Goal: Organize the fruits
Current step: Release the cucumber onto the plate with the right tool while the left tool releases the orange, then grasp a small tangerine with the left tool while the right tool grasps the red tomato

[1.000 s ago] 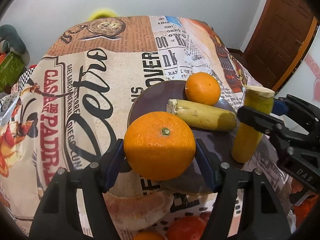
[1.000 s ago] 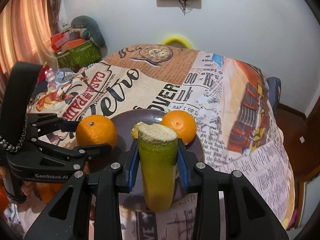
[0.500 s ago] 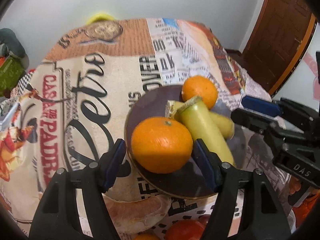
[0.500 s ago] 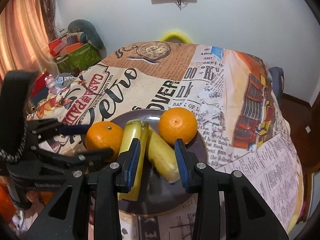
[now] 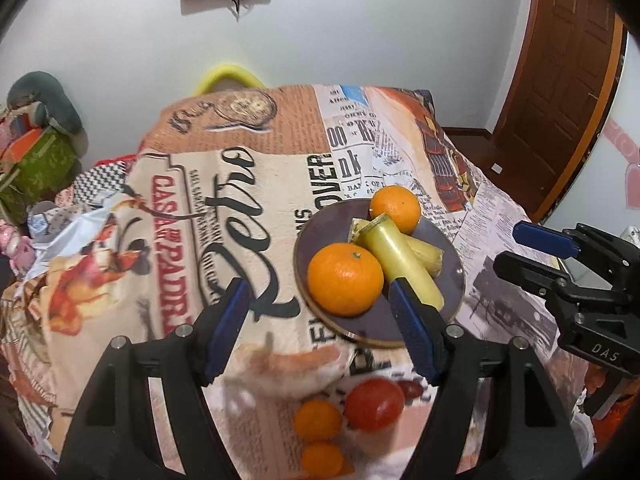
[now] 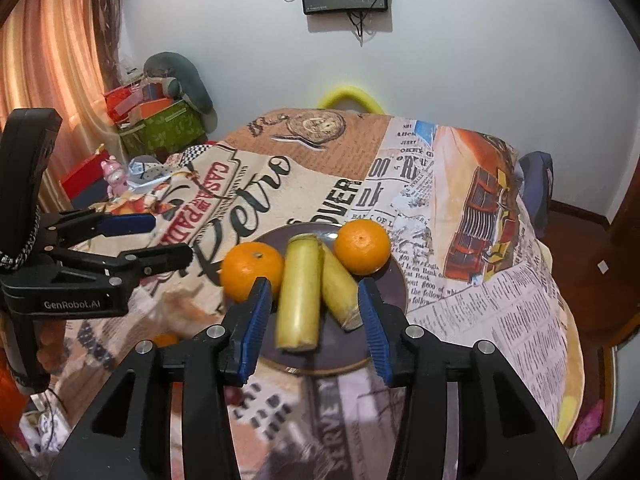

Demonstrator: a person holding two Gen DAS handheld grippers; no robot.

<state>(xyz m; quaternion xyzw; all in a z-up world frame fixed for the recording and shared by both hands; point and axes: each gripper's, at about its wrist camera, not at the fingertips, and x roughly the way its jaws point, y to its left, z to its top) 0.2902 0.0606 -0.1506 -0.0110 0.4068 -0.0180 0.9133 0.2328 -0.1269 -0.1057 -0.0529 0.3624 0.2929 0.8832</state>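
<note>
A dark round plate (image 5: 332, 220) (image 6: 340, 354) on the printed tablecloth holds two oranges and two yellow-green banana pieces. The near orange (image 5: 344, 278) (image 6: 252, 266) lies at the plate's left. The far orange (image 5: 395, 208) (image 6: 362, 246) sits at the back. The long banana piece (image 5: 404, 264) (image 6: 300, 300) leans over the shorter one (image 5: 424, 250) (image 6: 338, 288). My left gripper (image 5: 320, 300) (image 6: 170, 236) is open, raised in front of the plate and holding nothing. My right gripper (image 6: 314, 286) (image 5: 512, 248) has its jaws opening, with the pads clear of the long piece.
Loose fruit lies on the near part of the table: a red one (image 5: 374, 404) and two small oranges (image 5: 318, 420). A green box (image 5: 36, 168) and clutter stand off the table's left. A yellow chair back (image 5: 228, 76) rises behind the table. A wooden door (image 5: 568, 80) is at the right.
The orange that was between my left jaws now rests on the plate, and that gripper has drawn back and up. My right gripper laid its banana piece down, opened and drew back.
</note>
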